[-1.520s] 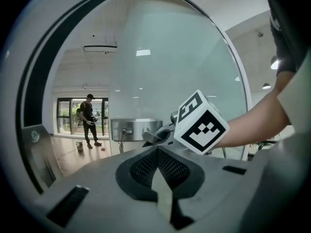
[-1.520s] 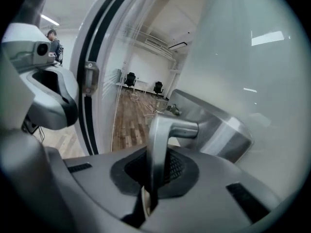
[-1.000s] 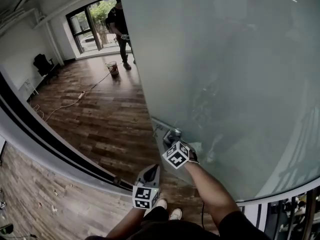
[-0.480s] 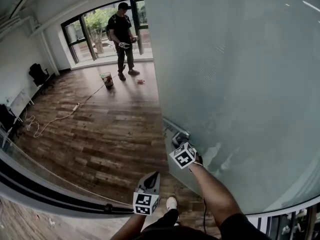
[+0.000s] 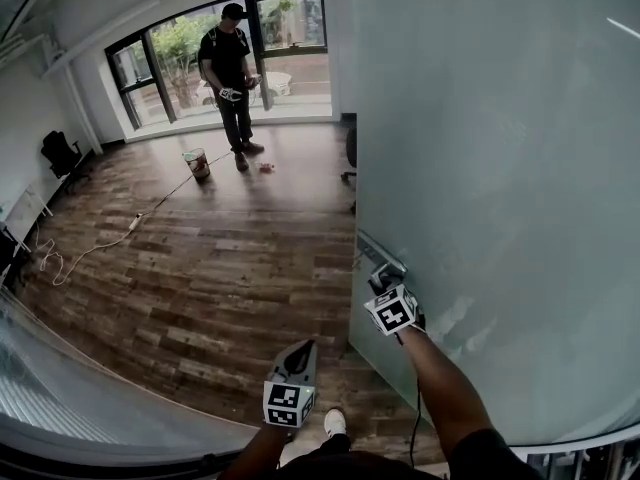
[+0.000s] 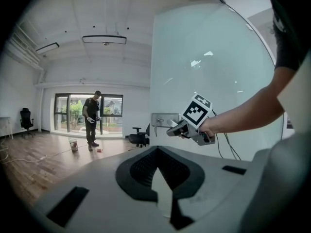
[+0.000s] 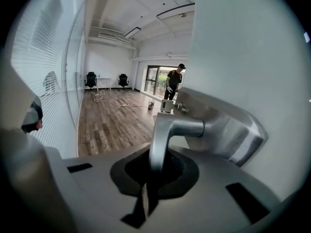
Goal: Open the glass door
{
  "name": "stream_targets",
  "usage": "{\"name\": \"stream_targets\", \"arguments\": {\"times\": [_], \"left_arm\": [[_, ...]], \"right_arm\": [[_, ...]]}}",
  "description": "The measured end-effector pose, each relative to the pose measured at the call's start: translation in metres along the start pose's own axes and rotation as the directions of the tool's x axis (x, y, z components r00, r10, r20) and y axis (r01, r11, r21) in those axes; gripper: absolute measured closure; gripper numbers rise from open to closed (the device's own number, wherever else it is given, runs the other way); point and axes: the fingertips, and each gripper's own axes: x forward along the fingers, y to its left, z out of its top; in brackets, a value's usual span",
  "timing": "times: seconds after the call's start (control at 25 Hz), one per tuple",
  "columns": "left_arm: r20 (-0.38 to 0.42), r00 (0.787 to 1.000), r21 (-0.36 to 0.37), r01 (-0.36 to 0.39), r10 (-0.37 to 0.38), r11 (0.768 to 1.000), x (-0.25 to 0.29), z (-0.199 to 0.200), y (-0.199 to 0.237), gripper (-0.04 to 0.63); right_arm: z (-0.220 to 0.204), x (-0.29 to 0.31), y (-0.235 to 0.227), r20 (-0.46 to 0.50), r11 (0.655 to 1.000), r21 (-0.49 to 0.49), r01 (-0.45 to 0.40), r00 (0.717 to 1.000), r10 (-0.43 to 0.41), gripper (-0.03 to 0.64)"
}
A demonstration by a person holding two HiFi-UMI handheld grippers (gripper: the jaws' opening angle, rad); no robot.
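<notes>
My right tongs are pinching the metal lever handle on the glass door. My left tongs are pressed together on nothing, apart from the door.

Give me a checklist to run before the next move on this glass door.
1. Grip: right gripper shut on the door handle: ok.
2. Left gripper holds nothing, apart from the glass door: ok.
3. Bystander stands far off by the windows: ok.
4. Floor cable lies well left of the door: ok.
5. Office chair beyond the door's edge, out of the swing: cannot tell.
</notes>
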Motion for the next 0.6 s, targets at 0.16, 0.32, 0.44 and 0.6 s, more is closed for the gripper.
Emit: {"name": "stream_targets", "arguments": {"times": [0.16,0.32,0.44,0.6], "left_arm": [[-0.008,1.000,-0.028,0.013,-0.014,1.000,0.038,0.004,0.018,0.597],[-0.004,0.999,-0.040,0.031,-0.032,0.999,0.061,0.014,0.018,0.597],[0.005,0.999,-0.023,0.045,-0.045,0.999,0.073,0.026,0.018,0.597],[-0.007,0.999,0.006,0.031,-0.031,0.999,0.091,0.032,0.018,0.597]], "right_arm": [[-0.003,0.026,-0.048,-0.006,0.999,0.016,0.028,1.000,-0.028,0.603],[-0.015,0.032,-0.089,-0.025,0.998,0.040,0.055,0.998,-0.054,0.603],[-0.023,0.033,-0.119,-0.045,0.995,0.060,0.074,0.996,-0.072,0.602],[-0.037,0.037,-0.161,-0.056,0.989,0.120,0.085,0.995,-0.079,0.603]]}}
